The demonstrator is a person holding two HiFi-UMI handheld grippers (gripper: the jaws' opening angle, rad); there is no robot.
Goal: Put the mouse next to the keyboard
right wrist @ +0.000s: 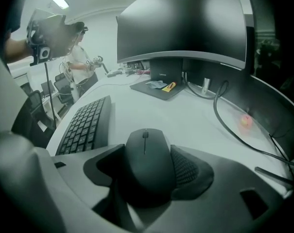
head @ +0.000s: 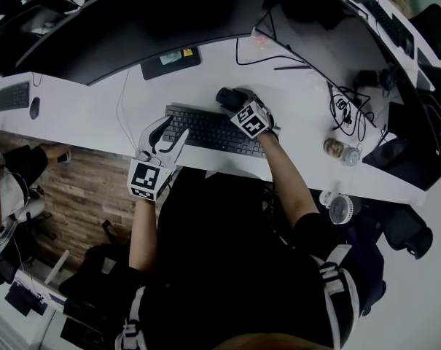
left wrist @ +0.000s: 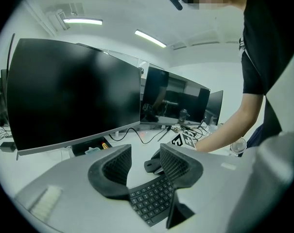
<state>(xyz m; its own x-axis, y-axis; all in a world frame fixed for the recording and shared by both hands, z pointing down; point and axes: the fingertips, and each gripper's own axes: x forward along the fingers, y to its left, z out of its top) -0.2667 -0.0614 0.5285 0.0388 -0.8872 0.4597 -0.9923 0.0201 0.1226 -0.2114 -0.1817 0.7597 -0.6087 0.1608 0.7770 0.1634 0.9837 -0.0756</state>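
The right gripper is clasping the mouse. Its own view is showing the dark shell sitting squarely between the two jaws, with the ribbed pads pressing in on either flank. The mouse is sitting low over the white desk, just off the far edge of the keyboard. Whether it is resting on the surface or hanging a touch above it, I cannot tell. From the right gripper's angle the keyboard is running along the mouse's left, close but not touching. Over on the left, the left gripper is hovering above the keyboard's left end. Its jaws are standing released, a clear gap between the pads and only the keys showing below them. Farther back, the big curved monitor is looming dark along the far side of the desk. A black cable is trailing across the surface to the mouse's right. The person's bare forearms are reaching in from the near edge, one behind each gripper.
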